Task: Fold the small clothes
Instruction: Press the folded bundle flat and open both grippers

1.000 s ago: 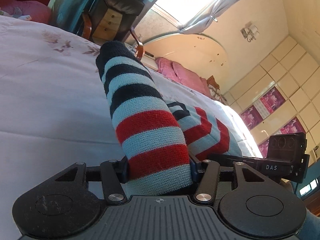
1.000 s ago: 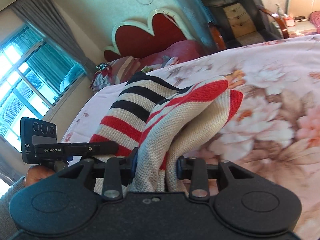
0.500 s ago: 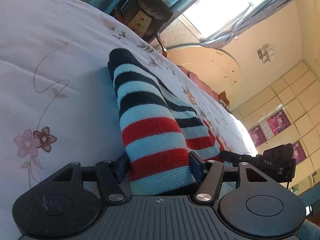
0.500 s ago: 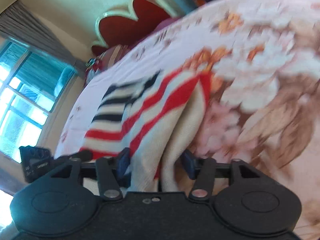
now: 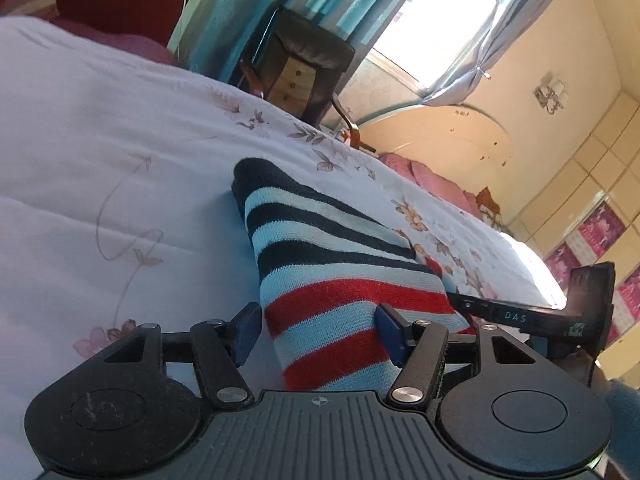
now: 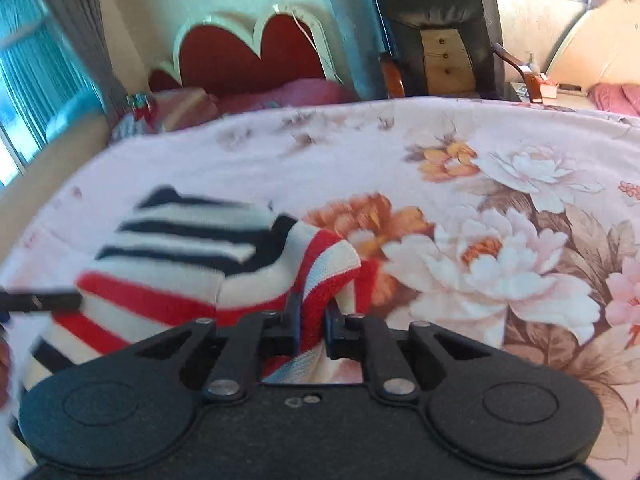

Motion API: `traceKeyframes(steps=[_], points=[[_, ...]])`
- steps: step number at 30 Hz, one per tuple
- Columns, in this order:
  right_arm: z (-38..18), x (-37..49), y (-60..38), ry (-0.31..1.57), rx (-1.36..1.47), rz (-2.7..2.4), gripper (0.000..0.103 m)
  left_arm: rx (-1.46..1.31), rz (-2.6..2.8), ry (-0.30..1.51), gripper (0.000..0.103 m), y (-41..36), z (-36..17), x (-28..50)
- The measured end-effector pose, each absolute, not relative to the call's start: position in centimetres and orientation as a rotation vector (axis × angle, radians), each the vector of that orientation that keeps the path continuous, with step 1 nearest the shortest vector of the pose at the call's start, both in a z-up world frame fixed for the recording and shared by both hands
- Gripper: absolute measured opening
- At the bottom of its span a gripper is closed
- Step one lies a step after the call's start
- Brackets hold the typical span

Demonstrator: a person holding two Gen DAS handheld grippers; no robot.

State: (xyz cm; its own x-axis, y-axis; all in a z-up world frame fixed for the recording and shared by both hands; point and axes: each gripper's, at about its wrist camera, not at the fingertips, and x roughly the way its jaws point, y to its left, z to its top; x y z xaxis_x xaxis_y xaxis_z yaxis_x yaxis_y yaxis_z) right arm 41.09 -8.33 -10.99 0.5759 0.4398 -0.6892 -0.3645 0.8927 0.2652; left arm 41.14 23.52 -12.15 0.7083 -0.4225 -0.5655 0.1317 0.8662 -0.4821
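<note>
A small knitted garment (image 5: 332,264) with navy, red and pale stripes lies folded on the floral bedspread (image 5: 100,152). In the left wrist view my left gripper (image 5: 316,330) is open, its blue pads wide apart; the cloth lies between them with a gap at the left pad (image 5: 246,330). In the right wrist view my right gripper (image 6: 310,326) is shut on a red-striped edge of the garment (image 6: 180,256), low over the bedspread (image 6: 500,220). The right gripper's finger (image 5: 508,314) shows beyond the garment in the left view.
A red and white headboard (image 6: 256,52) and pink pillows stand at the bed's far end. A dark armchair (image 6: 436,40) stands beside the bed by the curtains. A second bed (image 5: 436,176) with pink pillows is further off.
My left gripper has opened and let go of the garment, which now lies lower and flatter on the bed. My right gripper has closed tighter on its edge and swung over the bedspread.
</note>
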Motion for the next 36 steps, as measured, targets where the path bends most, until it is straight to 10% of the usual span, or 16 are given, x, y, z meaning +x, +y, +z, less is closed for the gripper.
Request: traceKeyframes(steps=[10,36], points=[[-4.7,32.9,-8.8,0.746,0.074,0.620,0.019,-0.199,-0.462,0.629,0.061,17.9,-7.1,36.1],[-9.0,28.2,-7.0,0.779,-0.112,0.536,0.017,0.024,-0.272,0.622,0.061,12.2,-9.2,32.6]])
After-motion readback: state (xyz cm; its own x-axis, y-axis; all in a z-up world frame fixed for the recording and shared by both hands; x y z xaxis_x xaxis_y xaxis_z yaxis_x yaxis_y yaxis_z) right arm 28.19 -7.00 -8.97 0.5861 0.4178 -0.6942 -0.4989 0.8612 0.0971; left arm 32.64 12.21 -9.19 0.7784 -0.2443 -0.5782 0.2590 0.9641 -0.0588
